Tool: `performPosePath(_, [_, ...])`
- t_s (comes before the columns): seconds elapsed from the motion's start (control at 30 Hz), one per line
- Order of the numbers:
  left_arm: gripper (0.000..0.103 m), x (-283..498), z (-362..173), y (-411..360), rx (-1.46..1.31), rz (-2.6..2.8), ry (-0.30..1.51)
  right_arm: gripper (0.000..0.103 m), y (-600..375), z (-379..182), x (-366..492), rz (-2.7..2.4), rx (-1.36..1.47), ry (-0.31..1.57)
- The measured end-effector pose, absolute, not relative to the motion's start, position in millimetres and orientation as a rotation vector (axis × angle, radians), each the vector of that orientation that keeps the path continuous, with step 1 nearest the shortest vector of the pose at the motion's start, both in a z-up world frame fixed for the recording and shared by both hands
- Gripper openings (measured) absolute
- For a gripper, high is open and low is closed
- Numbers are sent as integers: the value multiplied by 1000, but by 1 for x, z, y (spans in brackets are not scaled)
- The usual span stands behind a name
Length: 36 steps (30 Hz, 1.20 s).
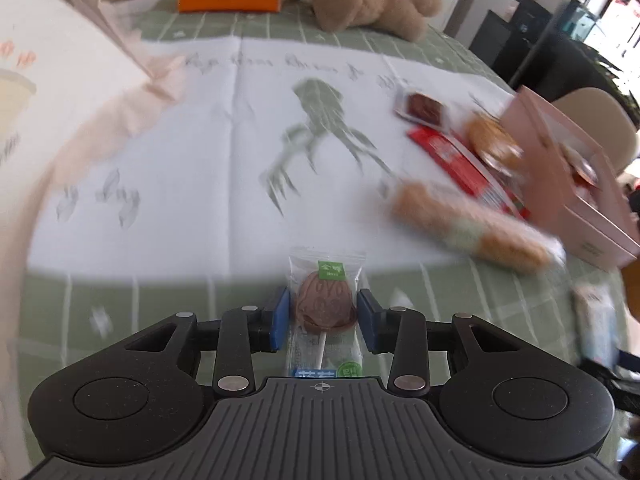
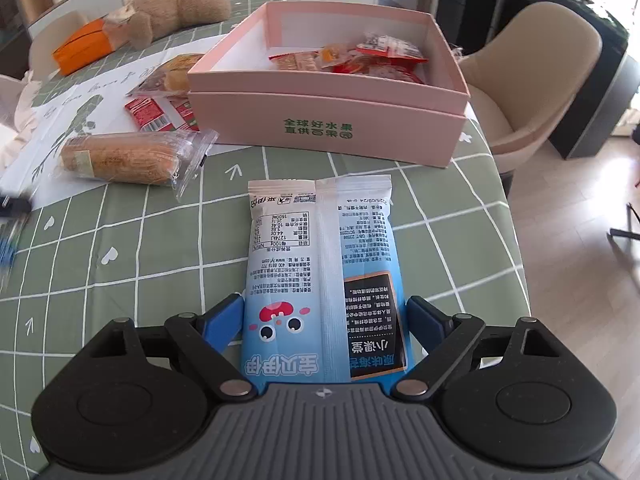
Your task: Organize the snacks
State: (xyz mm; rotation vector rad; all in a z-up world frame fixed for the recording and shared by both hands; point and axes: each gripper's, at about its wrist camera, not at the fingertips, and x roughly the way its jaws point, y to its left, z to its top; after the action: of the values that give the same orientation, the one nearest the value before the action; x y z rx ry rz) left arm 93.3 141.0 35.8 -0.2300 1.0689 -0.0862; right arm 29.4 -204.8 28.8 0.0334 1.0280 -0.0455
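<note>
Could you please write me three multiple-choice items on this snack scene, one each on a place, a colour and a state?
1. Where are the red snack packets?
A. inside the pink box
B. on the chair
C. under the plush toy

2. What colour is the tablecloth's grid?
A. black on red
B. white on green
C. blue on yellow

3. What sits between the left gripper's fingers?
A. nothing
B. a spoon
C. a wrapped chocolate lollipop

Answers: 1 A, they lie in the box's far corner; 2 B, white lines cross green cloth; 3 C, the blue pads flank the lollipop.
</note>
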Motion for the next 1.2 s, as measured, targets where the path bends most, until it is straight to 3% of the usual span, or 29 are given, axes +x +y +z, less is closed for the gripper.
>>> performPosePath(0.3, [41, 55, 36, 67, -118, -360, 1095, 88, -149, 40, 20, 149, -103, 1016])
performPosePath(0.63, [41, 48, 35, 79, -161, -370, 1085, 88, -113, 63, 73, 159, -279, 872])
performPosePath(0.83, [42, 45, 36, 85, -157, -347, 1092, 71, -73, 55, 118, 258, -348, 913])
performPosePath(0.93, [41, 47, 36, 97, -190, -309, 1087, 67, -66, 49, 127, 256, -329, 948])
performPosePath(1.0, [41, 49, 36, 105, -223, -283, 1088, 55, -68, 52, 124, 284, -260, 1010])
performPosePath(1.1, [42, 52, 36, 112, -256, -267, 1092, 53, -71, 65, 113, 416, -130, 1077])
performPosePath(1.2, [42, 53, 36, 113, -254, -264, 1091, 54, -54, 76, 107, 412, -206, 1003])
